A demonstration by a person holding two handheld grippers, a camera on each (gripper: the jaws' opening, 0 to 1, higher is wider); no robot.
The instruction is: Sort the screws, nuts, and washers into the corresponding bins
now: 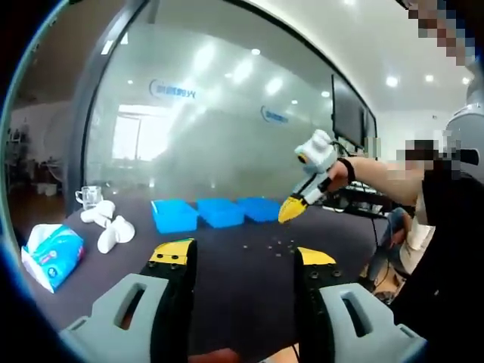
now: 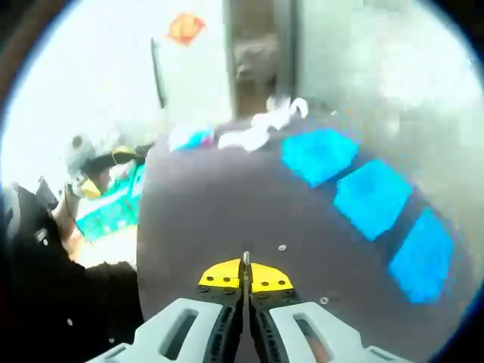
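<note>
Tissue pack (image 1: 51, 257) beside 3 blue bins (image 1: 219, 212)

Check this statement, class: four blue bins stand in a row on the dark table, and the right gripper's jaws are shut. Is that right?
Not quite. The blue bins number three, not four, as the left gripper view shows. They do stand in a row on the dark table, and the right gripper has its jaws shut.

- tabletop (image 1: 227, 265): dark, matt
- bins (image 1: 219, 212): blue plastic, smooth
- left claw (image 1: 240, 261): grey plastic, yellow tips
- wall (image 1: 227, 128): frosted glass, glossy
- tissue pack (image 1: 51, 255): shiny wrapper
</note>
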